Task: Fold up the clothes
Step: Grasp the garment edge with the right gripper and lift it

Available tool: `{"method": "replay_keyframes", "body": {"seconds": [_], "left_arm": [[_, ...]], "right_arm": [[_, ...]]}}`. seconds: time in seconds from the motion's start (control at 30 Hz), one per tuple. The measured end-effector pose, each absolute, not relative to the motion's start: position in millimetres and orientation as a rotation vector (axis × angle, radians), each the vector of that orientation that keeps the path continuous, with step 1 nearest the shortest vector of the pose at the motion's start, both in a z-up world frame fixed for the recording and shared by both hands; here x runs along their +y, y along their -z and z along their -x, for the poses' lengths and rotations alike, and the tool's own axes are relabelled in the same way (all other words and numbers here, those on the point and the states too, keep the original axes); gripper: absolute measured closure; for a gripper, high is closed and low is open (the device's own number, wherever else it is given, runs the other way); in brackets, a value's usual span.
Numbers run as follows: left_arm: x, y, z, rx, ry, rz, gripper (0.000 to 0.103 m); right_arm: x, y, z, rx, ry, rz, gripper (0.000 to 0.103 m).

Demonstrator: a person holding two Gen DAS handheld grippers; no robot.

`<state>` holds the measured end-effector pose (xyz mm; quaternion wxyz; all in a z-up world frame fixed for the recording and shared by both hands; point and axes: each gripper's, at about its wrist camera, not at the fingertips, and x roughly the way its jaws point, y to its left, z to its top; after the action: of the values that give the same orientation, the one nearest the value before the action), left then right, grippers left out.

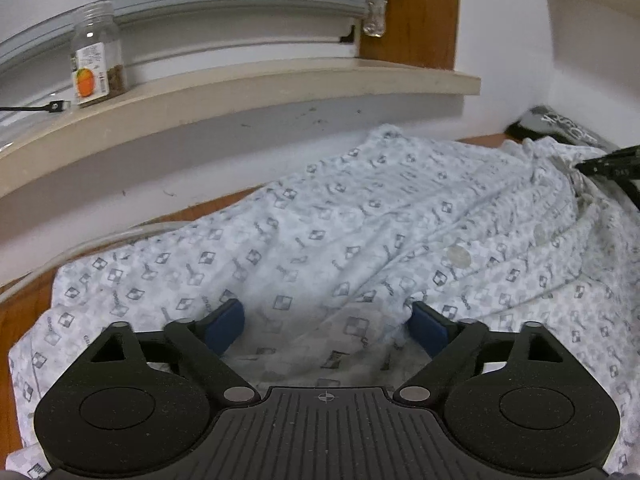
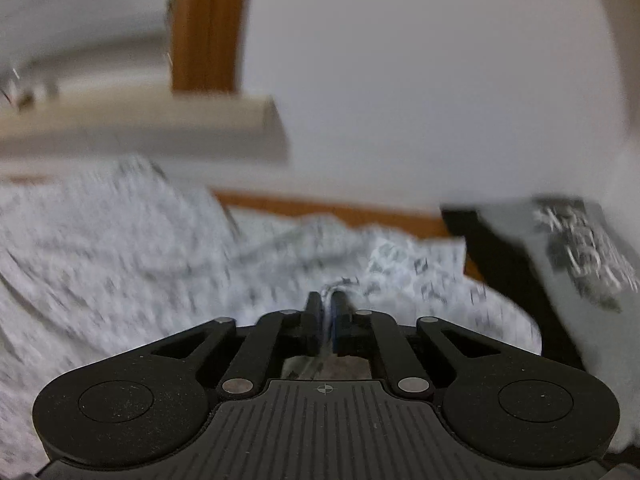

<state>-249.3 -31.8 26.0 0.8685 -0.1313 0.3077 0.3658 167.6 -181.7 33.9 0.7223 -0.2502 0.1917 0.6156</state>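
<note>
Patterned shirt [image 1: 360, 232] lies spread and rumpled on the wooden table [image 1: 24, 316], below the window sill [image 1: 240, 96]. Left gripper [image 1: 326, 324] over the shirt's near part — fingers wide, nothing pinched. Right gripper [image 2: 327, 312] — fingers narrow, clamped on a fold of shirt [image 2: 120, 248] cloth; view blurred. Jar [image 1: 98, 56] on the sill.
</note>
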Motion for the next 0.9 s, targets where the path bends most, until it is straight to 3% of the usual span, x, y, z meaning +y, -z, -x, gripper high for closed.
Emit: {"method": "replay_keyframes", "body": {"seconds": [0.07, 0.13, 0.37, 0.57, 0.6, 0.63, 0.7, 0.8, 0.9], "left_arm": [[-33.4, -25.0, 246.0, 0.660, -0.742, 0.260, 0.001], [-34.1, -24.7, 245.0, 0.661, -0.720, 0.258, 0.001], [-32.9, -26.3, 250.3, 0.621, -0.667, 0.292, 0.000], [-34.1, -27.8, 251.9, 0.608, -0.648, 0.297, 0.000], [-34.1, -28.0, 252.3, 0.605, -0.648, 0.298, 0.000], [-34.4, -28.3, 252.6, 0.602, -0.648, 0.299, 0.000], [-34.9, -28.8, 253.1, 0.596, -0.648, 0.300, 0.000], [-37.3, -30.7, 255.4, 0.573, -0.644, 0.293, 0.000], [-39.7, -32.9, 258.3, 0.549, -0.634, 0.286, 0.000]], "right_arm": [[-201.6, -34.1, -172.4, 0.454, -1.326, 0.530, 0.079], [-238.3, -38.4, -175.4, 0.478, -1.299, 0.478, 0.055], [-348.0, -25.8, -138.2, 0.555, -1.295, 0.470, 0.053], [-387.2, -16.3, -111.7, 0.576, -1.371, 0.430, 0.053], [-387.0, -15.4, -112.4, 0.587, -1.376, 0.406, 0.057], [-386.8, -14.4, -113.0, 0.597, -1.380, 0.381, 0.073], [-388.4, -14.4, -107.3, 0.596, -1.427, 0.359, 0.096], [-389.5, -27.0, -96.2, 0.538, -1.396, 0.385, 0.098], [-386.1, -73.5, -92.0, 0.408, -1.362, 0.395, 0.099]]}}
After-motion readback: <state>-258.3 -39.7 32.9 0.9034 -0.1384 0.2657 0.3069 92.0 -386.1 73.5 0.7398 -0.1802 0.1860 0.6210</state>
